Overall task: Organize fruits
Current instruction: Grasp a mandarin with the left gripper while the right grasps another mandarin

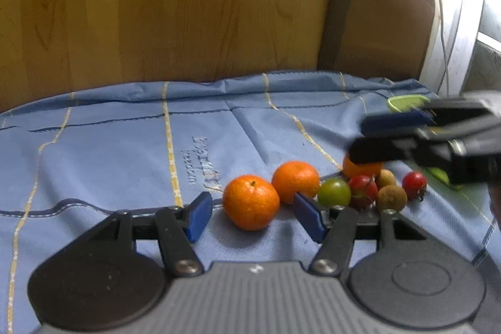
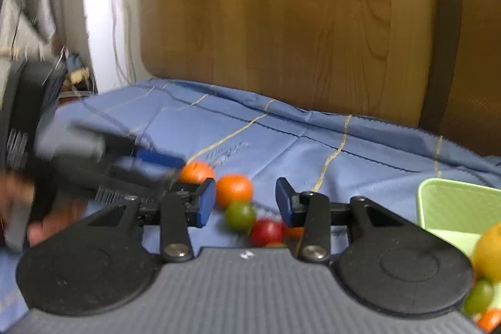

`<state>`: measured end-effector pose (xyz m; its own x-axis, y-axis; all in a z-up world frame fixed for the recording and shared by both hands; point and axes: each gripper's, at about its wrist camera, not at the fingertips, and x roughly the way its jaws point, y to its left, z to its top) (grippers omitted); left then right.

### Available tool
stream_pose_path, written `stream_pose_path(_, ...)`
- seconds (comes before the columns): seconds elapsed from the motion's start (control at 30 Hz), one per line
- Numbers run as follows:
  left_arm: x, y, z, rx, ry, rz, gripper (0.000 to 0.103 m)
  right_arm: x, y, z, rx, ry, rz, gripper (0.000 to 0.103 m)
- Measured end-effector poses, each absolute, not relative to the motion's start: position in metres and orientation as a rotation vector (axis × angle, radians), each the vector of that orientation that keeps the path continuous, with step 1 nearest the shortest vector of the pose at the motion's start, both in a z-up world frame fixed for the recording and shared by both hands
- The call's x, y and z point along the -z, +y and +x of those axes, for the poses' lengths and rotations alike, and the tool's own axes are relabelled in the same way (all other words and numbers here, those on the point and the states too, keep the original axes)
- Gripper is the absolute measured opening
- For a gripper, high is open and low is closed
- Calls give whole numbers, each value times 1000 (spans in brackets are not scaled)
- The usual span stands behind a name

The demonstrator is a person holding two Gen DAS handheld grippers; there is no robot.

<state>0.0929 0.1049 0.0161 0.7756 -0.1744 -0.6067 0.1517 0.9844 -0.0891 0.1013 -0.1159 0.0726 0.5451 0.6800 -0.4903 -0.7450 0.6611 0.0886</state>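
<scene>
A line of small fruit lay on the blue cloth [image 1: 125,146], running from its middle toward the right edge. The left gripper [image 1: 250,216] sat low with its blue fingers [image 1: 198,216] apart, one on either side of the nearest mandarin [image 1: 250,202]; neither pad appeared to press the peel, so nothing was held. A second mandarin [image 1: 295,181] touched or nearly touched the first, and a green fruit [image 1: 334,192] sat just beside that, close to the inner finger.

The right gripper [image 2: 245,202] hovered over the same row, fingers apart and empty, with the green fruit and a red one [image 2: 266,232] below the gap. The green tray [image 2: 454,208] stood near the right edge of the cloth, already holding a yellow-orange fruit [image 2: 490,251] and some smaller pieces.

The main risk, as I judged it, was crowding. A closing finger could nudge the neighbouring mandarin and set the round fruit rolling along the wrinkled cloth. Both tools were working the same short stretch, so they could knock together. The small brown fruits [image 1: 391,197] and the red fruits would bruise or slip under a hard pinch.
</scene>
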Motion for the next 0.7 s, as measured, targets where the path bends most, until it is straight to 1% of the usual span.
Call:
stream_pose_path(0.03,-15,103,94,182,668,-28,53,-76,-114,112,-862,549,-120,45)
stream_pose_path(0.07,-15,103,95,186,670,-23,42,-79,-108,123,-894,590,-110,45)
stream_pose_path(0.1,-15,103,95,183,671,-20,40,-79,-108,123,-894,590,-110,45)
stream_pose_path(0.3,-25,116,63,183,651,-77,40,-69,-81,125,-933,629,-230,46)
stream_pose_path(0.33,-26,117,55,180,648,-81,40,-67,-78,128,-935,638,-245,48)
stream_pose_path(0.37,-26,119,48,177,648,-87,40,-64,-75,130,-935,647,-258,51)
stream_pose_path(0.5,-23,121,25,172,648,-118,40,-54,-63,137,-929,684,-311,51)
stream_pose_path(0.53,-22,120,20,170,648,-121,40,-50,-59,139,-924,702,-327,50)
stream_pose_path(0.57,-22,118,17,167,647,-120,40,-45,-53,143,-928,719,-340,40)
stream_pose_path(0.7,-24,112,5,183,629,-142,40,-54,-53,131,-942,666,-312,39)
